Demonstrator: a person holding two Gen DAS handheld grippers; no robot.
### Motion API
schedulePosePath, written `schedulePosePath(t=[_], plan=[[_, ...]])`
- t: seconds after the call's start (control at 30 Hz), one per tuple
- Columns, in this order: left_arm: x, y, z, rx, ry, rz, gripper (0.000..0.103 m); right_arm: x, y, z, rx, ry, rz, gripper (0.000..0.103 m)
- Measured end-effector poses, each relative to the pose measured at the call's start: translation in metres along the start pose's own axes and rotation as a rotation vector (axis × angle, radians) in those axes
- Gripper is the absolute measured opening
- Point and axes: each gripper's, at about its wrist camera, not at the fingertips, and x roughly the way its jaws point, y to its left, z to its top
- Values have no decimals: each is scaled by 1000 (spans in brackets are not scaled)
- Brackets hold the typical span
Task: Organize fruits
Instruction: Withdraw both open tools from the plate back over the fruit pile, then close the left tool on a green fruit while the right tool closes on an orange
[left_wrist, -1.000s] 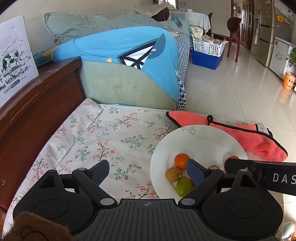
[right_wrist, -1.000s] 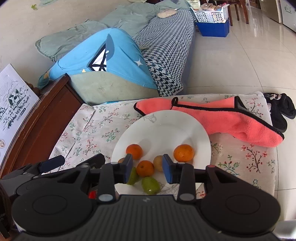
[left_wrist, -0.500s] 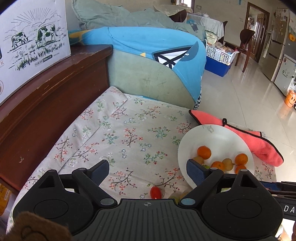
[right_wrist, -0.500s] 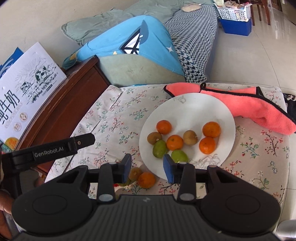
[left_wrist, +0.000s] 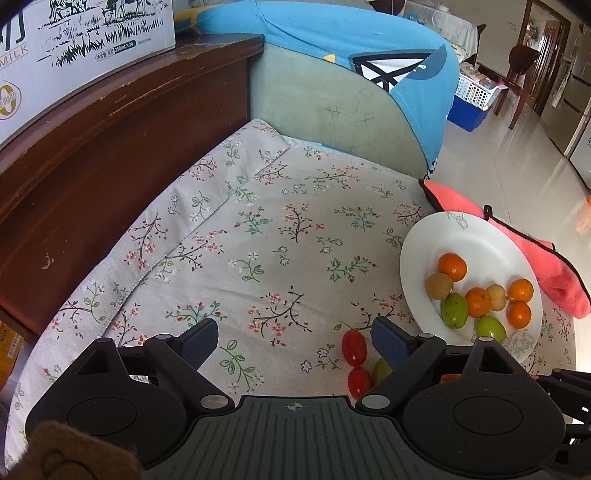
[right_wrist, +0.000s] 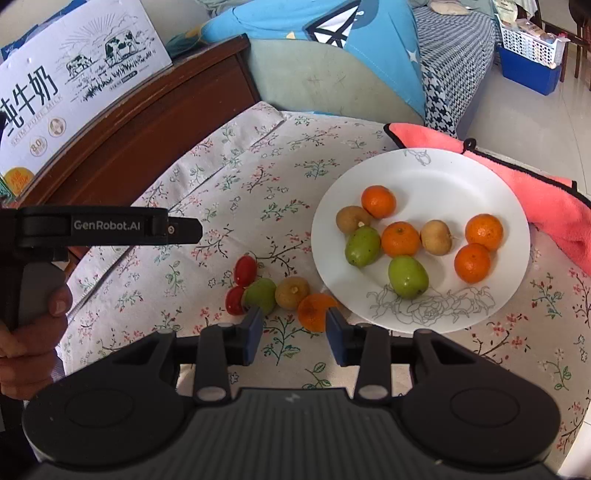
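The left tongs (left_wrist: 293, 341) are wide open and hold nothing. The right tongs (right_wrist: 293, 334) are partly open and hold nothing.

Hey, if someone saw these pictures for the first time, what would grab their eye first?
Probably the round white plate on the floral tablecloth, holding bright orange tangerines, green fruits and brown ones. Next, the loose cluster left of the plate: two red cherry tomatoes and three more fruits, just ahead of the open right gripper.
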Motion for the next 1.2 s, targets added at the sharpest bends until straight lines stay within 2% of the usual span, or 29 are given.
schedulePosePath(t=[0.33, 0.63, 0.7, 0.77, 1.03, 1.2], plan=[[1, -9, -17, 99, 35, -25, 91, 18, 7, -1, -61, 5, -50, 39], [6, -7, -31, 121, 83, -30, 91, 27, 11, -2, -115, -3, -113, 39], [8, -5, -34, 119, 94, -36, 91, 29, 10, -3, -116, 4, -118, 38], [9, -4, -37, 117, 106, -44, 91, 33, 8, -4, -112, 18, -131, 31], [7, -16, -49, 180, 117, -103, 91, 26, -2, -2, -39, 18, -87, 30], [9, -25, -56, 219, 123, -114, 90, 18, -6, 2, 7, 1, -68, 30]])
